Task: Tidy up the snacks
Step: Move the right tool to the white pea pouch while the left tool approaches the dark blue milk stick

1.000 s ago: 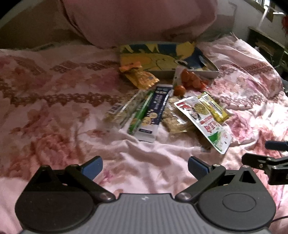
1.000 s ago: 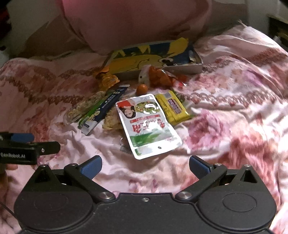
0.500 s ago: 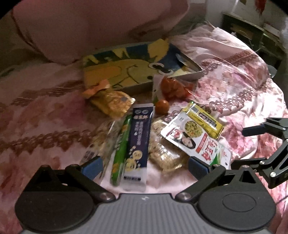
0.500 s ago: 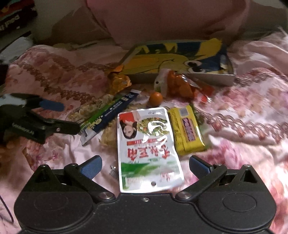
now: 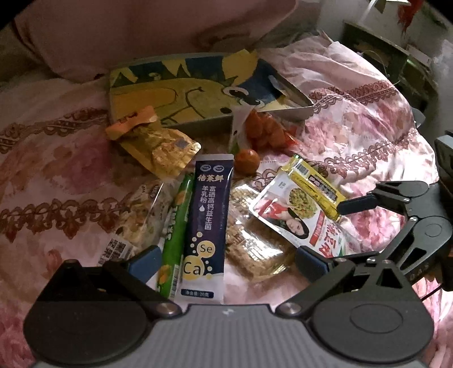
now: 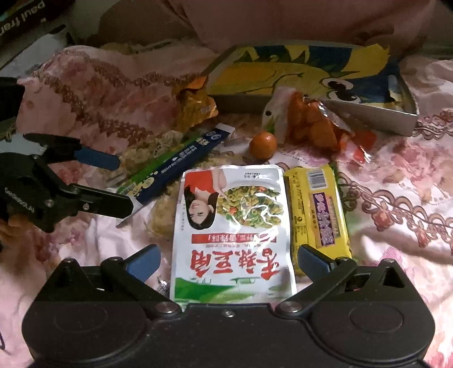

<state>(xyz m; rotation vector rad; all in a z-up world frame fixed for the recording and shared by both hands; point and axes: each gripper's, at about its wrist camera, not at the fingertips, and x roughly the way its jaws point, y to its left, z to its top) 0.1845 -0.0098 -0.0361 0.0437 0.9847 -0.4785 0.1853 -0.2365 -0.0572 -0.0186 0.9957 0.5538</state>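
A heap of snacks lies on a pink floral bedspread [image 5: 56, 158]. My left gripper [image 5: 226, 259] is open, its fingers either side of a dark blue stick pack [image 5: 208, 218], a green stick [image 5: 174, 237] and a clear cracker pack [image 5: 254, 249]. My right gripper [image 6: 228, 259] is open, straddling a white pouch with a red label [image 6: 232, 226]; a yellow bar [image 6: 317, 209] lies by its right finger. Further back lie an orange ball [image 6: 262, 145], an orange-filled bag [image 6: 311, 124] and a golden packet [image 5: 161, 150]. A metal tray with a yellow cartoon lining [image 5: 198, 90] sits behind them.
A pink pillow [image 5: 141, 28] rises behind the tray. Dark furniture [image 5: 396, 56] stands at the far right of the bed. A box with printed letters [image 6: 22, 17] shows at the far left in the right wrist view. Open bedspread stretches left and right of the heap.
Both grippers have moved forward and down toward the snack heap, so the packets now lie between their fingers. The snacks have not shifted.
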